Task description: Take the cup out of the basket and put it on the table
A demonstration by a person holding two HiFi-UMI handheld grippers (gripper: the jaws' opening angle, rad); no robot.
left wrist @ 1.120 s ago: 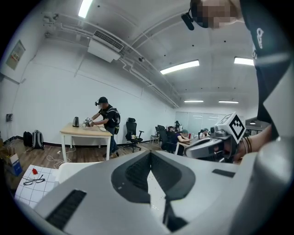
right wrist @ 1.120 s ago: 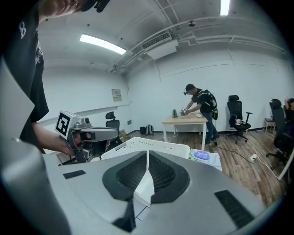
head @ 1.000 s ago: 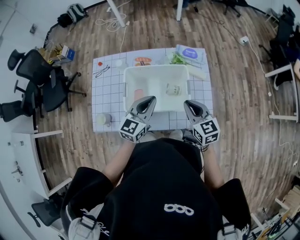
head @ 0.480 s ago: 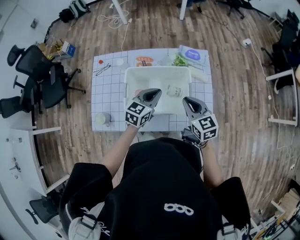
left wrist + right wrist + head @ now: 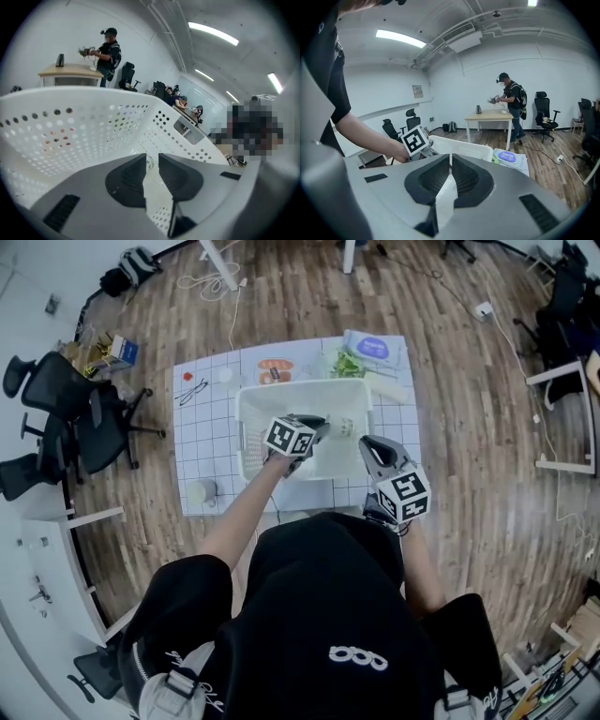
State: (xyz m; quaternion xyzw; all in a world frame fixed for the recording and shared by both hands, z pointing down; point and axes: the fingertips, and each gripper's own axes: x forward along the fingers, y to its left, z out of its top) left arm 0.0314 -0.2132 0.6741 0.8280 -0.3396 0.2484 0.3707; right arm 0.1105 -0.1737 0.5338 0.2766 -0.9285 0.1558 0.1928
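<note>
no words or numbers legible from where i stand.
left marker cube [image 5: 289, 436] and right marker cube [image 5: 403, 497]: black-and-white square code patterns, no letters.
wipes pack [image 5: 373, 346]: purple label, print too small to read.
black shirt [image 5: 319, 606]: small white logo [image 5: 358, 658] of three linked rings, no lettering.
wall notice [image 5: 417, 91], seen in the right gripper view: pale sheet, print unreadable.

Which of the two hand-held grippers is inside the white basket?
The left hand-held gripper reaches into the basket, jaws opening, empty. The right hand-held gripper waits outside, shut.
</note>
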